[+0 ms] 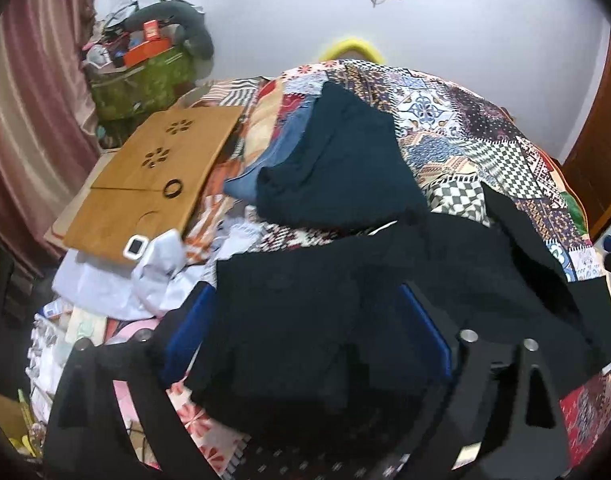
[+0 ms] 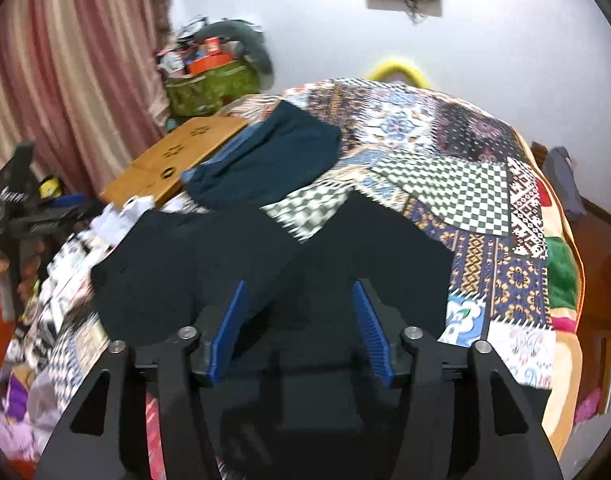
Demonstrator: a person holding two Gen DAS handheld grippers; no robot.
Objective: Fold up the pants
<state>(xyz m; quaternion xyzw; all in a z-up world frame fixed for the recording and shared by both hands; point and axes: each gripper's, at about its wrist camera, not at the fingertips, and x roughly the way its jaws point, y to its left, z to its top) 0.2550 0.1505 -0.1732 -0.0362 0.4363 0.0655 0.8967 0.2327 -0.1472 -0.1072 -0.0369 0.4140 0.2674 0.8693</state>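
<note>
- Early in the fold, judging by the lay: black pants [image 2: 241, 256] spread over the patchwork bedspread [image 2: 457, 184], legs splayed apart in a V, no clean crease visible yet.
- Done so far: pants out on the bed and roughly flattened; possibly one flap turned over near the bottom of the left wrist view, too dark to confirm.
- Left: bring legs together, fold lengthwise, then fold across. Bulk of the job, by estimate.
- Left tongs [image 1: 305, 336]: blue pads spread wide, black cloth draped across and between them; no firm pinch visible, looks loose over the pads.
- Right tongs [image 2: 301, 336]: spread, pads well apart, hovering over the crotch/leg junction at bottom centre of the right wrist view, nothing gripped.
- Pants look: near-black, matte, thin and limp; one leg runs to the upper right of the right wrist view, the other to the left. Edges wrinkled, some blur.
- Separate dark teal garment [image 1: 337, 160] lies above the pants, centre frame, partly over a blue cloth [image 1: 265, 160]; edges near or touching the pants, cannot tell which.
- Wooden lap table [image 1: 153, 176] at left of frame, clear of the pants.
- Risk: dark-on-dark makes layer edges hard to read.
</note>
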